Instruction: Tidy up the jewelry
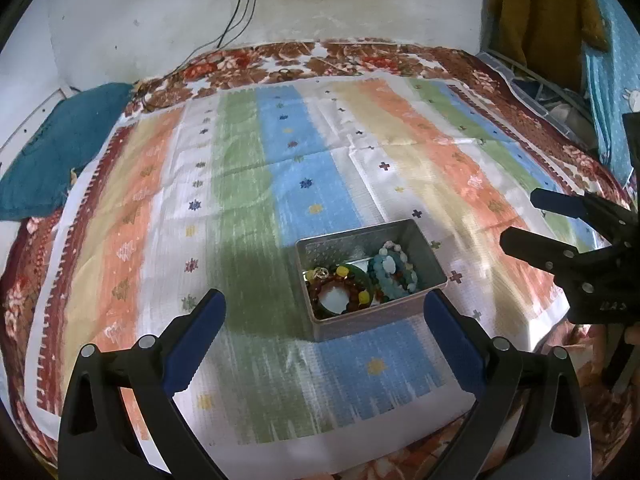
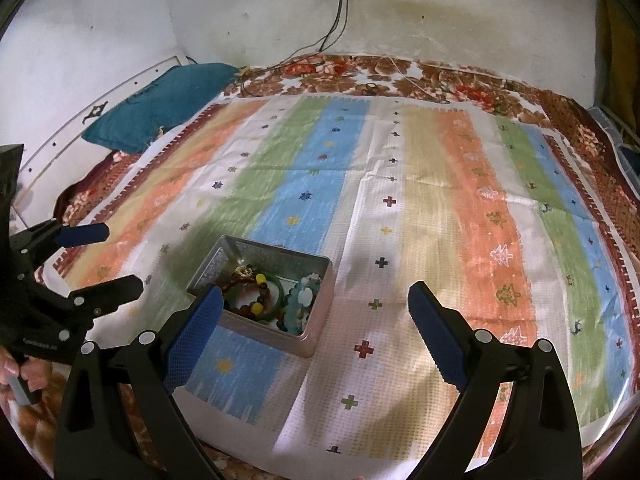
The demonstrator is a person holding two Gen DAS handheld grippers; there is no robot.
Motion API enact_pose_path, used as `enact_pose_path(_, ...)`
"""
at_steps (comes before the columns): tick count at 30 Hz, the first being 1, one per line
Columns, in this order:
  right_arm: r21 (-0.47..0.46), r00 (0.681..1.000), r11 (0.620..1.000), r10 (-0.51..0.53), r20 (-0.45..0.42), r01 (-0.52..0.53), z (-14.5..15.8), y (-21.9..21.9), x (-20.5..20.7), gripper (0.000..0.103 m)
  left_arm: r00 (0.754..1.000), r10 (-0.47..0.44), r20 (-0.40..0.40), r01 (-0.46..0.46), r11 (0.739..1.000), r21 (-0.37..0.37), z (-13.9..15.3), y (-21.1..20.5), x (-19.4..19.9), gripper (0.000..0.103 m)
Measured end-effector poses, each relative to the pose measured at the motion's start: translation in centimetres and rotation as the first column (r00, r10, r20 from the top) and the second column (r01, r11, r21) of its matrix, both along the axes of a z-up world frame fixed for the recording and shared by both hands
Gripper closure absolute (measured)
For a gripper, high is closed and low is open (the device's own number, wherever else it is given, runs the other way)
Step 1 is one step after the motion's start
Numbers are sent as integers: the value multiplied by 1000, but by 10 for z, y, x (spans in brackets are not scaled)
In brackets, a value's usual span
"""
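Tin [image 1: 370,280]: open, metal, rectangular; sat on the striped cloth [image 1: 248,184] over a bed, just ahead of the left gripper [image 1: 324,312] and ahead-left of the right gripper [image 2: 316,312].
Contents: amber bead bracelet [image 1: 340,292] with yellow beads, green bangle [image 1: 362,276], teal bead bracelets [image 1: 394,272], all piled together and touching.
Left gripper: jaws spread wide, holding nothing.
Right gripper: likewise spread and empty.
Cloth around tin: no loose jewelry seen.
Handling note (judgement): sorting looked close to done or not started; lift one piece by its outer rim, steadying the tin with the other gripper, since the beads may snag.
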State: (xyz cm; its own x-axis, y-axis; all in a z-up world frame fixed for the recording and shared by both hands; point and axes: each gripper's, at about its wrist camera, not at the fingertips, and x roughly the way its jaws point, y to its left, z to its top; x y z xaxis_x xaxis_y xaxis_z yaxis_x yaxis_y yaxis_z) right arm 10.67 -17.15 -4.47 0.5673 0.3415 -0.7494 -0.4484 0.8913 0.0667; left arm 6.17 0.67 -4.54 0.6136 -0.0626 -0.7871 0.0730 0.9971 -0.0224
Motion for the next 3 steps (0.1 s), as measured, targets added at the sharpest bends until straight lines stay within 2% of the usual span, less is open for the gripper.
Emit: enact_pose_path(3, -1, 1000, 1000, -1, -5, 1, -1, 0, 1, 9, 1000, -6, -7, 6, 1000, 8, -1, -2, 1, 6)
